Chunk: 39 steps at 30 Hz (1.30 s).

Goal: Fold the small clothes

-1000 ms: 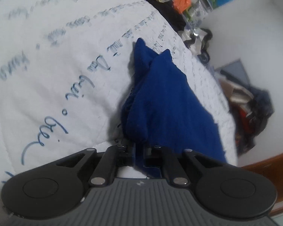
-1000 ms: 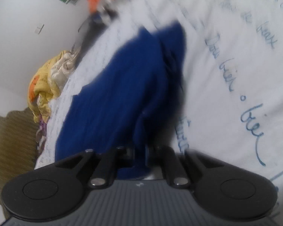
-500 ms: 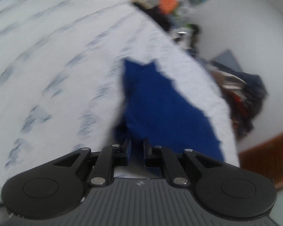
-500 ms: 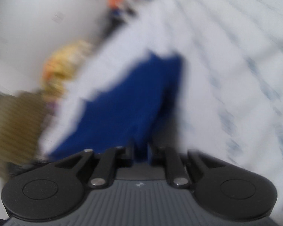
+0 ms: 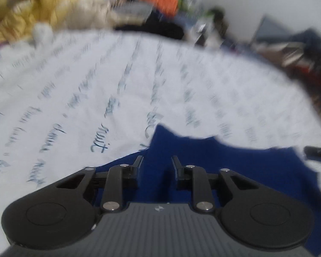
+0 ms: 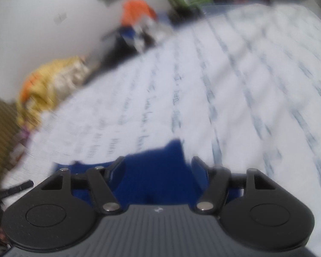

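- Blue garment (image 5: 235,171) lies flat on white script-printed bedspread (image 5: 96,90), beneath both grippers.
- Left gripper (image 5: 156,160) jaws, just opening, stand narrowly apart, gripping nothing.
- Right gripper (image 6: 157,163) jaws, just opening, spread wide, empty.

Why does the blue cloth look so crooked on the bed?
The blue cloth lies flat on the white bedspread but its far edge is jagged, with uneven points. Both the left gripper and right gripper have just opened and hold nothing.

The left gripper (image 5: 156,162) and the right gripper (image 6: 158,166) both point down, and their jaws have just been opening, gripping nothing.
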### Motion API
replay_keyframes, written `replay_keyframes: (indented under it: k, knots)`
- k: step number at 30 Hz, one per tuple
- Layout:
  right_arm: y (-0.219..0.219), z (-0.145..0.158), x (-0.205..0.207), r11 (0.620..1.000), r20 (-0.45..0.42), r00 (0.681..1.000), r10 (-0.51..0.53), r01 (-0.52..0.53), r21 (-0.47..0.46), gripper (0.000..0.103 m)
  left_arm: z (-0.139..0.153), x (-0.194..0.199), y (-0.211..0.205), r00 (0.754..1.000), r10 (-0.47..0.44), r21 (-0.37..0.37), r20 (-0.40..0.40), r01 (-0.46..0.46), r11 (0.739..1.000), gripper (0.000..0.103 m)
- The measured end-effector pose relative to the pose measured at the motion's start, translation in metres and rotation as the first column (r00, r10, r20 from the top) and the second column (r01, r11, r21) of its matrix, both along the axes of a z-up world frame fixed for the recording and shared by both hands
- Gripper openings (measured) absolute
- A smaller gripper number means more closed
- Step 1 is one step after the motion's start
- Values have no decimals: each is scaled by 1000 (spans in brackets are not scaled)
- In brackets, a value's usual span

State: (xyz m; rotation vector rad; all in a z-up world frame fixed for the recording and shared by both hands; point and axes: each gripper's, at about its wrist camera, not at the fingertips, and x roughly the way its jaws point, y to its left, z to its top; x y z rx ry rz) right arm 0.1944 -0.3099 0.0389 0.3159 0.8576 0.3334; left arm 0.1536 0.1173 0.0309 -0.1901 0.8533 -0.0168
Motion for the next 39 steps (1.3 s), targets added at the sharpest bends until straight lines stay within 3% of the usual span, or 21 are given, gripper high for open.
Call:
replay_keyframes:
  k: [1, 2, 3, 4, 7, 9, 12, 14, 16, 18, 19, 20, 21, 22, 24, 26, 27, 28, 30, 33, 39]
  knots:
    - [9, -9, 9, 999, -14, 1000, 8, -8, -49, 61, -9, 9, -5, 1000, -8, 19, 0, 8, 1000, 31]
    - [17, -14, 15, 997, -27, 999, 18, -20, -81, 45, -10, 8, -7, 999, -25, 51, 43, 23, 998, 29]
    - [22, -15, 13, 995, 15, 999, 37, -35, -97, 33, -10, 12, -12, 998, -48, 63, 41, 46, 997, 18]
    - [25, -16, 15, 994, -13, 996, 83, -83, -65, 7, -8, 13, -14, 997, -62, 60, 47, 60, 996, 8]
    - [31, 1, 1, 993, 101, 990, 100, -93, -73, 7, 0, 7, -11, 990, -49, 155, 130, 28, 987, 8]
    - [21, 7, 2, 998, 161, 986, 31, -20, -64, 7, -6, 12, 0, 992, -19, 189, 123, -5, 982, 8]
    - [17, -15, 16, 999, 109, 994, 2, 2, -35, 7, -18, 15, 9, 995, 7, 160, 96, -22, 987, 9]
    - [27, -30, 15, 997, 101, 995, 10, -3, -71, 13, -11, 10, 5, 995, 10, 159, 98, -26, 987, 13]
    - [32, -21, 10, 990, 84, 996, -5, 16, -140, 26, 8, -4, -1, 989, 8, 148, 149, -30, 988, 13]
    - [27, -1, -6, 989, 128, 990, -58, 75, -129, 30, 28, -23, -14, 973, -17, 114, 230, -10, 993, 20]
    - [27, 7, -19, 991, 183, 980, -78, 97, -94, 33, 35, -28, -26, 969, -45, 98, 243, 22, 995, 31]
    - [30, 13, -29, 995, 228, 972, -62, 79, -64, 45, 34, -28, -37, 968, -77, 85, 238, 59, 995, 43]
    - [38, 16, -34, 997, 252, 968, -19, 36, -63, 66, 30, -25, -50, 970, -111, 88, 217, 94, 992, 48]
    - [49, 14, -34, 996, 251, 968, 23, 1, -94, 75, 22, -22, -63, 971, -142, 106, 195, 123, 987, 53]
    - [71, -2, -27, 977, 205, 976, 77, -33, -210, 79, -4, -14, -78, 978, -163, 183, 129, 139, 973, 53]
    - [76, -31, -22, 939, 158, 982, 100, -41, -342, 86, -25, -26, -75, 962, -180, 257, 203, 125, 958, 72]
    - [66, -40, -28, 940, 212, 973, 94, -17, -342, 94, -27, -29, -68, 961, -171, 228, 216, 121, 966, 71]
    - [52, -41, -26, 966, 189, 981, 49, 2, -260, 97, -29, -30, -64, 964, -158, 203, 212, 115, 972, 72]
    - [42, -43, -26, 973, 190, 982, -2, 46, -226, 97, -35, -29, -66, 964, -156, 205, 215, 112, 972, 72]
    - [58, -46, -25, 953, 195, 981, 11, 48, -299, 97, -40, -24, -69, 966, -146, 215, 212, 100, 971, 75]
    - [56, -41, -29, 955, 204, 979, -12, 72, -288, 97, -28, -26, -65, 966, -139, 221, 217, 90, 971, 76]
